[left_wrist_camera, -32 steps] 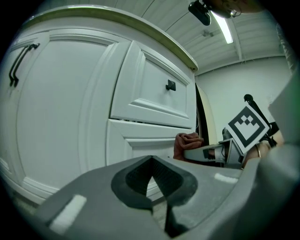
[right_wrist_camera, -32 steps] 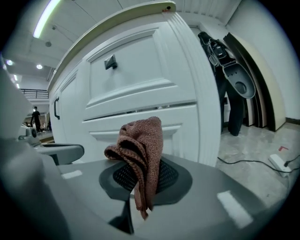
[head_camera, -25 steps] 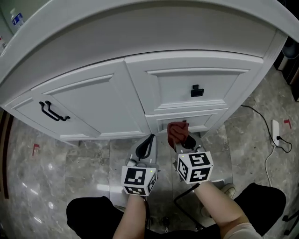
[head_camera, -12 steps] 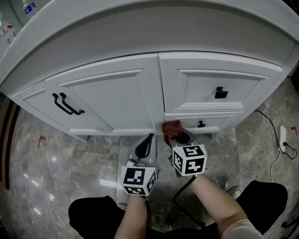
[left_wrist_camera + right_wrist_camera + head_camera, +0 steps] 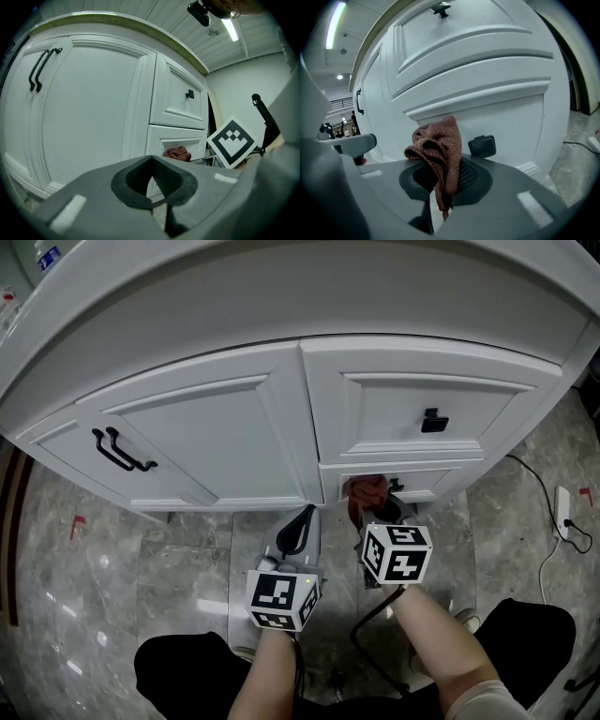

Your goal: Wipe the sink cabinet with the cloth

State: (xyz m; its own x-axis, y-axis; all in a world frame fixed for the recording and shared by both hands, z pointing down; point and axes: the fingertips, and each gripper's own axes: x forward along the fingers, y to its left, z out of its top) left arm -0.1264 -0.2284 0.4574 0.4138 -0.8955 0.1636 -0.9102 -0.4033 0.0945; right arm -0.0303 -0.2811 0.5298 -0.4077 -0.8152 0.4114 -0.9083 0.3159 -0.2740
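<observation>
The white sink cabinet (image 5: 225, 427) fills the upper part of the head view, with a door at left and two drawers at right. My right gripper (image 5: 367, 505) is shut on a reddish-brown cloth (image 5: 365, 491), and the cloth (image 5: 437, 149) is pressed against the lower drawer (image 5: 487, 117) beside its small black knob (image 5: 482, 145). My left gripper (image 5: 298, 529) hangs low in front of the door's bottom edge, shut and holding nothing. From the left gripper view the cloth (image 5: 176, 153) shows on the lower drawer, past the closed jaws.
The door carries a black bar handle (image 5: 120, 452); the upper drawer has a black knob (image 5: 430, 420). Below lies grey marble floor (image 5: 112, 587). A white power strip with cable (image 5: 562, 507) lies at the right. My knees are at the bottom edge.
My right gripper has moved the cloth rightward along the lower drawer front, from near the door seam to beside the small knob. The left gripper has stayed put.
</observation>
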